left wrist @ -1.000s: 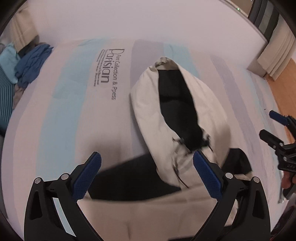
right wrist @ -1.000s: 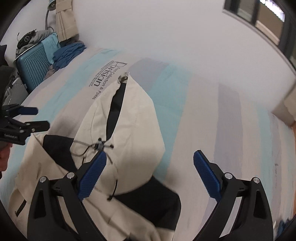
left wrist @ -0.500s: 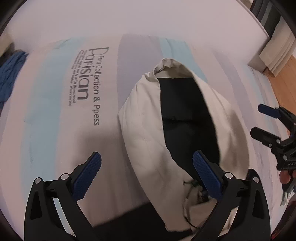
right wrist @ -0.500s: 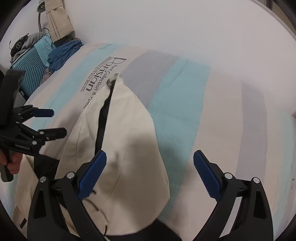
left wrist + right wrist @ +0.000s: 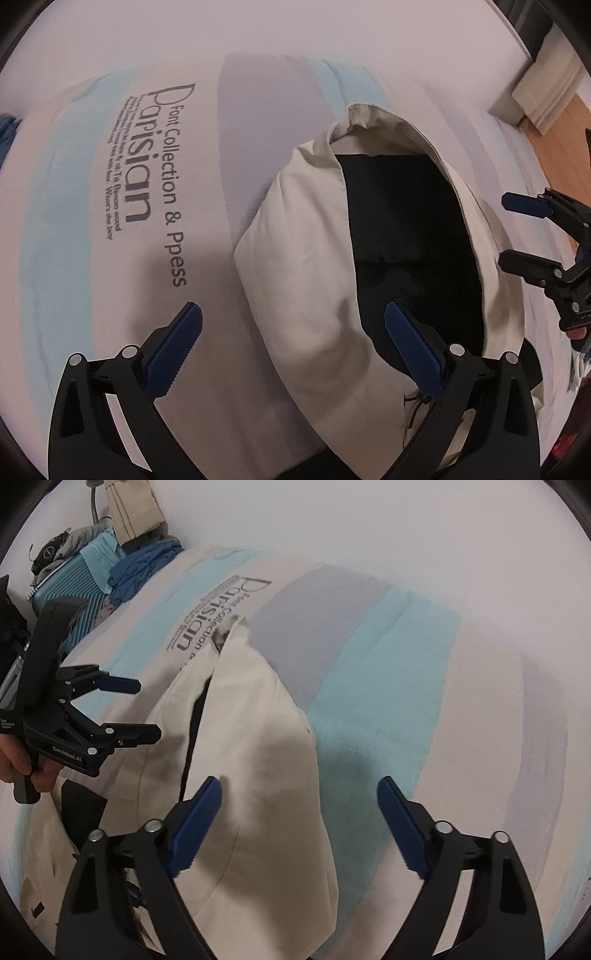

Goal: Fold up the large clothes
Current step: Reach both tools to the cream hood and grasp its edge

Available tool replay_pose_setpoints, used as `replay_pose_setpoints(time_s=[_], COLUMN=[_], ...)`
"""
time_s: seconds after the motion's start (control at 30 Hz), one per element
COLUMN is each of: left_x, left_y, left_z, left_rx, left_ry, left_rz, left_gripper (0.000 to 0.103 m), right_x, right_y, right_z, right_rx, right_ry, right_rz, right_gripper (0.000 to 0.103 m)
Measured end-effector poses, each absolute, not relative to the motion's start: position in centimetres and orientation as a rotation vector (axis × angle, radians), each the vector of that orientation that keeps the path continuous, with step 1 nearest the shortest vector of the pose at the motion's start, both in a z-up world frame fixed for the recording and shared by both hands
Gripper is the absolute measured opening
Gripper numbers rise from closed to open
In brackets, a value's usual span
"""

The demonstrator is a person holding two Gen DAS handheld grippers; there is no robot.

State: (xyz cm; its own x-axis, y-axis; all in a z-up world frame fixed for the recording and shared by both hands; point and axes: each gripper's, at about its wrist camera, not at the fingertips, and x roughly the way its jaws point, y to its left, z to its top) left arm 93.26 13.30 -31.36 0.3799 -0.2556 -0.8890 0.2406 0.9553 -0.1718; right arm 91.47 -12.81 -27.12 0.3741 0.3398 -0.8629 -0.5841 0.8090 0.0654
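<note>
A cream hooded jacket lies on the striped bedspread (image 5: 92,221), its hood (image 5: 306,258) pointing away and showing the black lining (image 5: 406,221). My left gripper (image 5: 293,321) is open above the hood's left side, with cream cloth under the gap and the pads clear of it. My right gripper (image 5: 299,786) hovers over the hood's (image 5: 251,720) right edge. Its jaws are closing, the cloth edge lies below them, and the pads do not press on it. Each gripper shows in the other's view: the right gripper (image 5: 505,229) and the left gripper (image 5: 147,709), held by a hand.
Printed lettering (image 5: 159,166) runs across the bedspread left of the hood. A teal suitcase (image 5: 74,587) and a heap of blue clothes (image 5: 144,565) sit beyond the bed's far left corner. A white wall backs the bed. Wooden floor (image 5: 569,122) shows at the right.
Both grippers have moved forward along the jacket and lower, from its body to the hood. The drawcord and black body have slid out of view. The right jaws have narrowed a little.
</note>
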Motion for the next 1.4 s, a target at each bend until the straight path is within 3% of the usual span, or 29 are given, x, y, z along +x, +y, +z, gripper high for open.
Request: replay_pose_setpoints(time_s=[0.53,0.73,0.87,1.07,1.4], left_x=[95.4,95.1,94.9,93.7,91.5], left_y=[14.2,12.2,11.4,11.8,12.3], left_z=[-35.0,-34.9,-34.8,-34.0,-31.5], left_rx=[-0.136,-0.105,-0.097,-0.056,0.014], left_ry=[1.193,1.172,1.162,1.147,1.105], left_rz=[-0.318,-0.380,-0.392,-0.373,-0.353], left_gripper=[0.096,0.073,0.050,0.026,0.013], right_x=[93.1,93.1,92.8,92.1,90.9], right_y=[-12.2,-12.3,-12.2,-12.2,-12.8], right_z=[-30.1,-30.5,-30.5,-29.8,-27.8], right_rx=[-0.184,-0.153,-0.139,-0.117,-0.106], right_ry=[1.079,1.095,1.093,1.078,1.054], right_rz=[0.598,0.617,0.603,0.579,0.542], right_gripper=[0.079,0.061,0.055,0.047,0.037])
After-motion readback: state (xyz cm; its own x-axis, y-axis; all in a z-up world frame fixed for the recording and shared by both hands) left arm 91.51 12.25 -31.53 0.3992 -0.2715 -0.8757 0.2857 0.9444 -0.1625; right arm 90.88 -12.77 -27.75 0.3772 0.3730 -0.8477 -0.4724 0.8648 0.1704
